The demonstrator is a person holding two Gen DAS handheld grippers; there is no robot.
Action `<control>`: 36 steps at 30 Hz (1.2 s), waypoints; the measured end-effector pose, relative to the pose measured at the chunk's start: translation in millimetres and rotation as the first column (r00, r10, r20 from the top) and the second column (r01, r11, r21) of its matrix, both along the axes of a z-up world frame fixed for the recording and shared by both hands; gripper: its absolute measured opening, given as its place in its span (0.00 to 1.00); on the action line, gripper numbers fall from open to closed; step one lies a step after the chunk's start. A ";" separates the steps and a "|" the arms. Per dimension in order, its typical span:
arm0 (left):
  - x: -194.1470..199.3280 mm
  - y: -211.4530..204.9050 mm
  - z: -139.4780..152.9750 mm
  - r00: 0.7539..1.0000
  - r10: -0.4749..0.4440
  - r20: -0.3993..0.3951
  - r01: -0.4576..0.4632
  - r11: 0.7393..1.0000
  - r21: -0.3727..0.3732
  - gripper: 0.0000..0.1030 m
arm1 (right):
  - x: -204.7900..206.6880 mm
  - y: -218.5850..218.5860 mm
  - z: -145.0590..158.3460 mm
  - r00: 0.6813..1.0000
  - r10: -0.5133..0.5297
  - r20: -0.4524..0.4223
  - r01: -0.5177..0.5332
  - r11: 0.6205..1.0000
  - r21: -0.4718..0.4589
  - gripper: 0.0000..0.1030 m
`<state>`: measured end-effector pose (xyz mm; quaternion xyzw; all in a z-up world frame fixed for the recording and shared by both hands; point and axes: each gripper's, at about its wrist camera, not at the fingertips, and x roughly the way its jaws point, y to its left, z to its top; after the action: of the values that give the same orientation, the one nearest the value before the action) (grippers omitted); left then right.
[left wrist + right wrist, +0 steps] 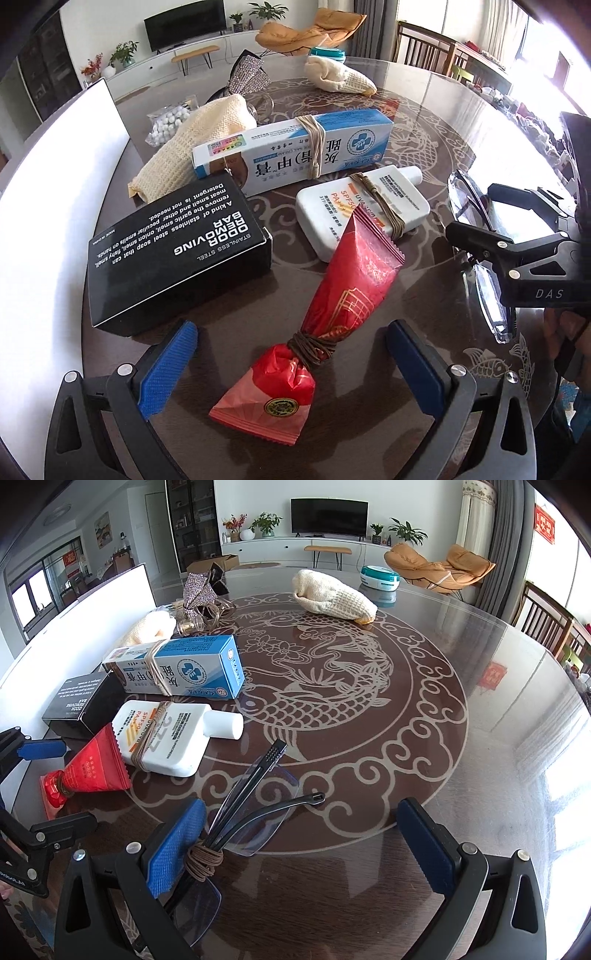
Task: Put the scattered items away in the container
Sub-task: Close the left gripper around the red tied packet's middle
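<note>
Judging by the spread, tidying has barely begun: nothing shows as stowed. Left gripper [291, 373] is wide open, blue fingers either side of the red packet [314, 339], which lies flat on the table, tied with brown cord at its neck, not yet gripped. Right gripper [306, 849] is also open; the folded glasses [255, 805], banded with a hair tie, lie between its fingers, touching the left pad, not clamped.

Still loose: black soap box [177, 254]; blue-and-white medicine box [295, 147] with a rubber band round it; white sunscreen bottle [358, 210], also banded, its end under the packet's tip; two cream knitted mitts, one near [192, 144], one far [338, 75]; a bag of white beads [168, 122]; a sparkly hair clip [201, 594].

The white container [55, 206] sits at the left edge, just beside the black box; its inside is out of view, so contents cannot be told.

Surface: round dark table [461, 709] under glossy glass, pale fish-and-cloud pattern, strong window glare on the right. Room: living room with a television [328, 515], potted plants, an orange lounge chair [439, 566], wooden dining chairs. A teal lidded tub [380, 576] stands at the far rim.
</note>
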<state>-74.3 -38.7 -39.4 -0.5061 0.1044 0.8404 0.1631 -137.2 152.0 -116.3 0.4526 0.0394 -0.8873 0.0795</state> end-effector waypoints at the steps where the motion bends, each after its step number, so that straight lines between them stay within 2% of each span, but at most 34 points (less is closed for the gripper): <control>1: -0.5 2.3 -0.2 1.000 -0.009 -0.003 0.009 1.000 0.000 1.00 | 0.2 0.2 0.2 1.000 0.000 0.000 0.000 1.000 -0.001 1.00; 6: -3.7 10.9 -1.3 0.998 -0.051 -0.022 0.052 0.999 0.005 1.00 | 0.1 0.4 0.3 1.000 0.000 0.000 0.000 1.000 -0.001 1.00; 16: -9.7 15.5 -1.1 0.999 -0.044 0.012 0.044 0.999 -0.013 1.00 | 0.8 2.2 1.0 1.000 -0.001 -0.003 0.001 1.000 -0.019 1.00; 20: -4.1 17.8 0.3 0.998 -0.060 -0.010 0.060 0.998 -0.037 1.00 | 1.0 4.3 1.8 1.000 -0.009 -0.005 0.008 0.999 -0.033 1.00; 22: 0.3 17.0 2.2 0.997 -0.077 -0.008 0.077 0.997 -0.008 0.85 | 1.0 4.6 1.9 1.000 -0.009 -0.005 0.008 0.999 -0.038 1.00; 23: 2.4 16.9 3.7 0.997 -0.078 -0.010 0.078 0.997 -0.003 0.81 | 0.7 4.5 1.7 1.000 -0.009 -0.006 0.008 0.999 -0.039 1.00; 25: 7.3 17.6 6.3 0.996 -0.087 -0.021 0.087 0.996 0.001 0.63 | 0.6 4.6 1.7 1.000 -0.009 -0.005 0.009 0.999 -0.038 1.00; 26: 9.6 17.9 7.4 0.996 -0.086 -0.025 0.086 0.996 0.001 0.59 | 0.6 4.6 1.7 1.000 -0.009 -0.005 0.009 0.999 -0.037 1.00; 29: 17.1 16.5 9.7 0.997 -0.072 -0.035 0.072 0.997 0.011 0.35 | 0.7 4.7 1.8 1.000 -0.009 -0.005 0.009 0.999 -0.038 1.00; 31: 22.8 14.0 9.9 0.998 -0.055 -0.041 0.056 0.998 0.015 0.26 | 0.7 4.8 1.8 1.000 -0.009 -0.005 0.009 0.999 -0.038 1.00; 36: 36.1 -1.4 9.5 0.999 0.020 -0.045 -0.017 0.998 0.054 0.22 | 0.7 4.9 1.8 1.000 -0.009 -0.005 0.009 0.999 -0.037 1.00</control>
<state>-38.2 -40.1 -29.9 -0.4833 0.0807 0.8557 0.1666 -136.5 156.9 -114.5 0.4489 0.0211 -0.8894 0.0838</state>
